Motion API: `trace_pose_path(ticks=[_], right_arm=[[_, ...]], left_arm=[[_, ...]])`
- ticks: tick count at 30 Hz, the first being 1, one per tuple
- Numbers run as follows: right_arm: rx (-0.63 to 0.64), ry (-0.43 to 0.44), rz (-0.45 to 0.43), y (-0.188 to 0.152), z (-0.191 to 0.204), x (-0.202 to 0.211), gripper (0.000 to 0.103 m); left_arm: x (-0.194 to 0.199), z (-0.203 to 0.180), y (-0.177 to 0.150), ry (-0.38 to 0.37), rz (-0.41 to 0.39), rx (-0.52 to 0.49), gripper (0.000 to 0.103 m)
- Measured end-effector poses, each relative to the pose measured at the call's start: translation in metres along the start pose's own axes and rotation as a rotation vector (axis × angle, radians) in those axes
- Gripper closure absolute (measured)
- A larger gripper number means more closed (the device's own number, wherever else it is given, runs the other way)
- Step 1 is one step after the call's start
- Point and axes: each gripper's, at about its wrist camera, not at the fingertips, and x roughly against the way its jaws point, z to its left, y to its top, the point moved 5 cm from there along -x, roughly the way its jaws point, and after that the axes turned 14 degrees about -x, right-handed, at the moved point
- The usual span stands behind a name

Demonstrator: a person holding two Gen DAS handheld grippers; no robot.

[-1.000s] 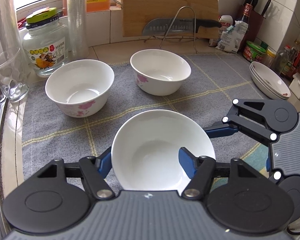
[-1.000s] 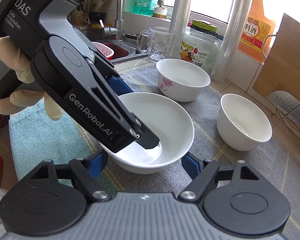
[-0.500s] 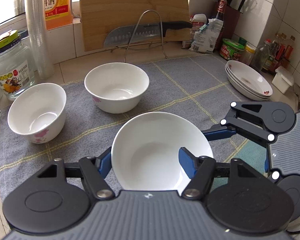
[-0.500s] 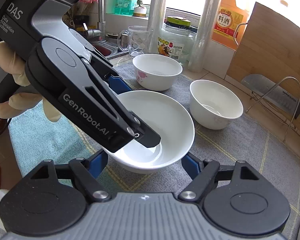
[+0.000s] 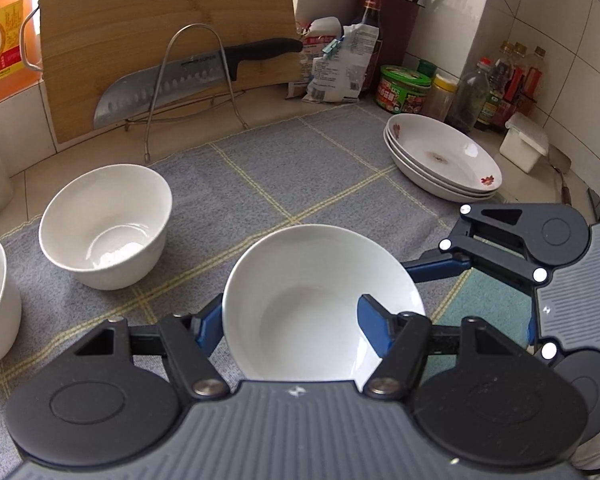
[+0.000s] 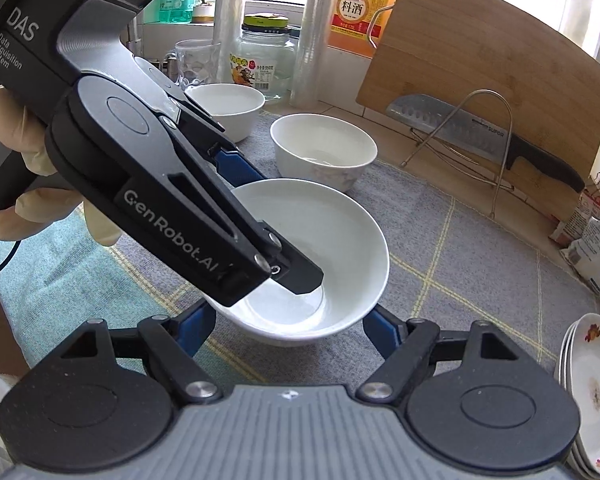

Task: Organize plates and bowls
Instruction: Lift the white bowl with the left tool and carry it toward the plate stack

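The white bowl hangs above the grey mat, pinched at its rim by the left gripper: 1 finger inside, 1 outside, a grip that likely leaves the base free for stacking. The right gripper brackets the bowl's underside with its jaws apart; whether the pads touch I cannot tell. 2 more bowls sit at 10 o'clock, the nearer one an open target. A stack of 3 plates rests at 2 o'clock, already gathered.

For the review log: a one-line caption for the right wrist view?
Left gripper clamps a white bowl's rim above the grey mat.
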Motion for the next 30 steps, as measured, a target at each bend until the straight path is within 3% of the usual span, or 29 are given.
trace_pose_path(ticks=[12,30], right_arm=[[-0.041,-0.029,0.028,-0.008,-0.030,-0.002,0.019],[-0.047,-0.017,0.050,-0.006,-0.036,-0.010,0.019]], left_arm=[[-0.023,-0.012,0.013,-0.026,0.018,-0.019,0.035],[-0.032,-0.010,0.013,-0.030,0.034,-0.001,0.035]])
